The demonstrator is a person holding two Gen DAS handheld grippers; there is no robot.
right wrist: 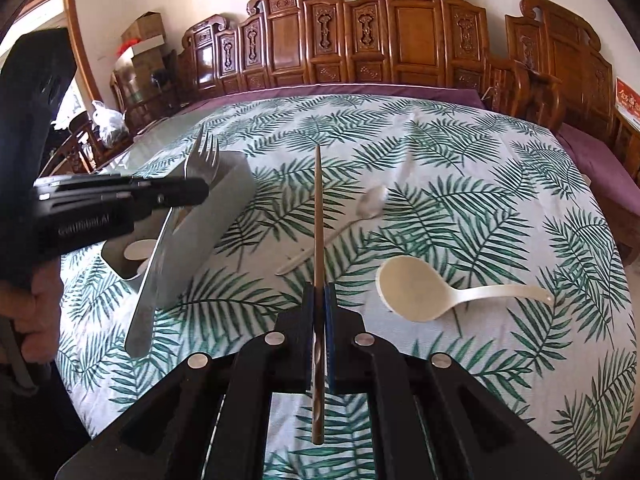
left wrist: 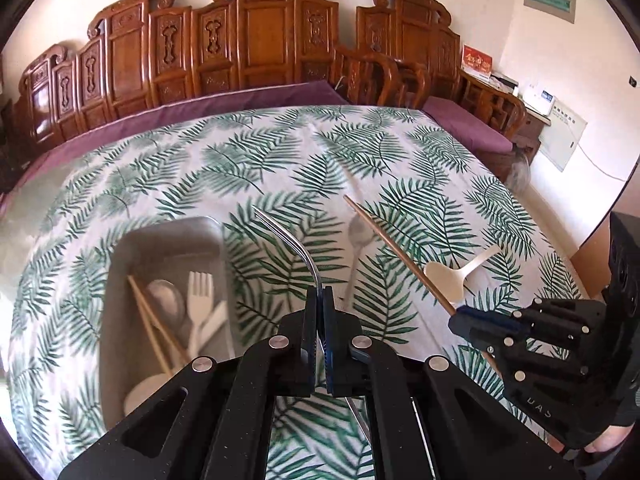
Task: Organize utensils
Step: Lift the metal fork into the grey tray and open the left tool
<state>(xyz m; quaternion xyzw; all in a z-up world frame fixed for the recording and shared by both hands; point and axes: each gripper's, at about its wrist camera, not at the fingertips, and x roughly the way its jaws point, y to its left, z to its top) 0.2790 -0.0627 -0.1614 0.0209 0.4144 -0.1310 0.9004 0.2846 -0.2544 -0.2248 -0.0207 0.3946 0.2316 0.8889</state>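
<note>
A: What's on the left?
B: A rectangular steel tray on the leaf-print worktop, with a white plastic fork, wooden chopsticks and a spoon inside. Just right of it, the left gripper has its jaws clamped on a shiny metal fork, tines raised above the cloth.
A: And further right?
B: The right gripper pinches a thin brown chopstick. A slim white spoon and a broad cream plastic ladle lie on the cloth.
</note>
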